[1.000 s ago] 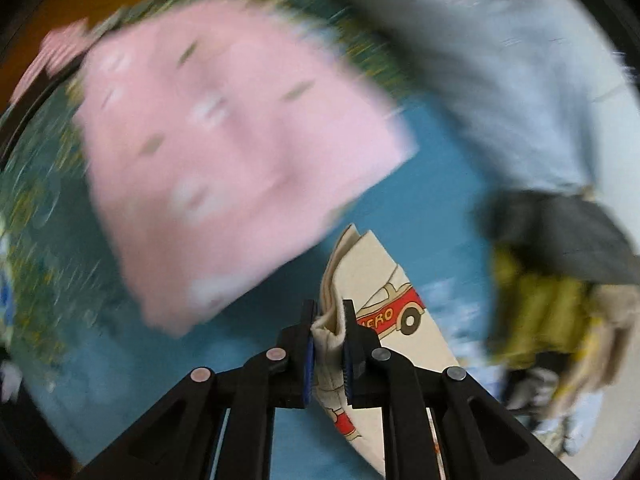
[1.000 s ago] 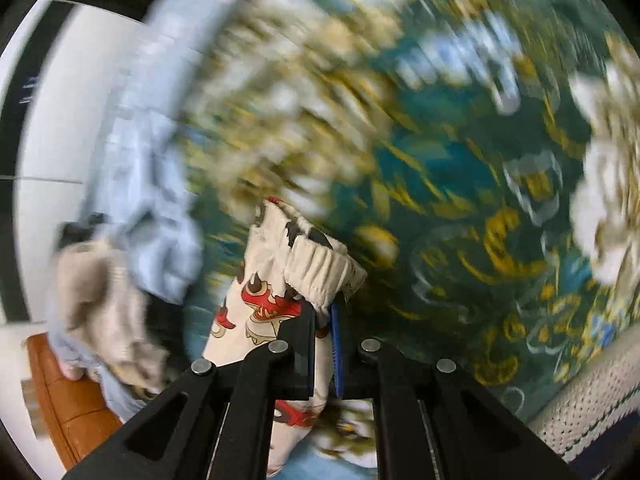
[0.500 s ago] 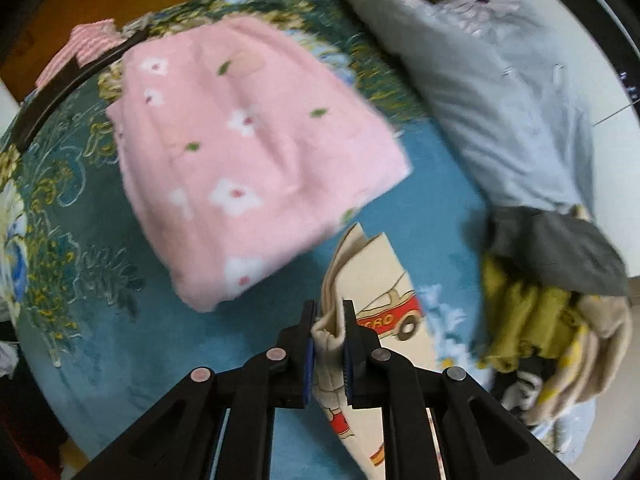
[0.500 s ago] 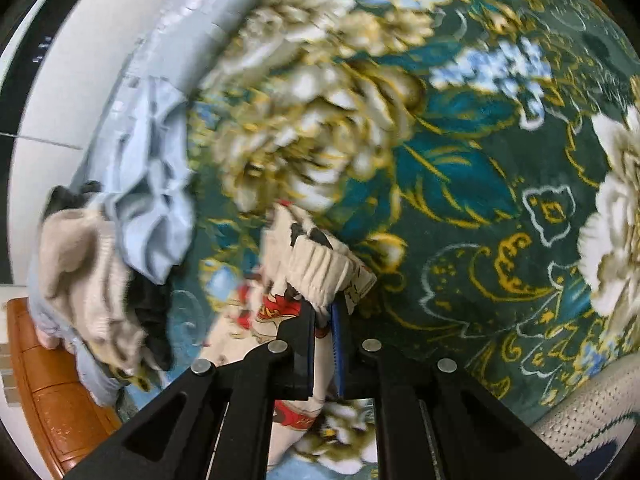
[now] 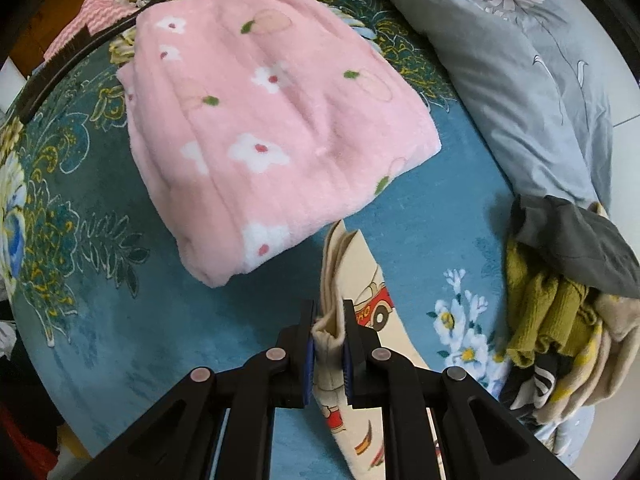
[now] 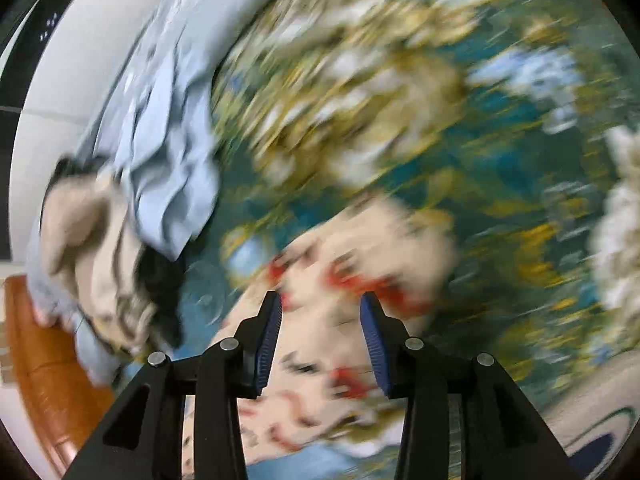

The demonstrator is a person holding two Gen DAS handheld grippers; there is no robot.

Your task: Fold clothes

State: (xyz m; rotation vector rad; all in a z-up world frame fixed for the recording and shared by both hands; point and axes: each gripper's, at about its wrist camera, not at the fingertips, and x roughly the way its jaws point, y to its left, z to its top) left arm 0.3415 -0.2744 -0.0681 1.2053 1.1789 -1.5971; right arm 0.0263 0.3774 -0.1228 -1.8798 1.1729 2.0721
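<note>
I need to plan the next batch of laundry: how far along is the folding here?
Done: the pink floral garment lies folded on the blanket. In hand: the left gripper pinches the cream car-print garment; the right gripper has its jaws open over it. Left: the heap of unfolded clothes beside it.

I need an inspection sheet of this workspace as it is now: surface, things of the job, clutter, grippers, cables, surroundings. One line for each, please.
Surface: teal flowered blanket, spread out under everything.
Job's things: cream garment with red car print, lying on the blanket; folded pink flowered blanket beyond it.
Clutter: heap of unfolded clothes at the right edge; grey bedding behind the heap.
Grippers: left hand-held gripper shut on the cream garment's edge; right hand-held gripper open above the garment, view blurred by motion.
Cables: nothing seen.
Surroundings: brown leather furniture and white wall in the right wrist view.
</note>
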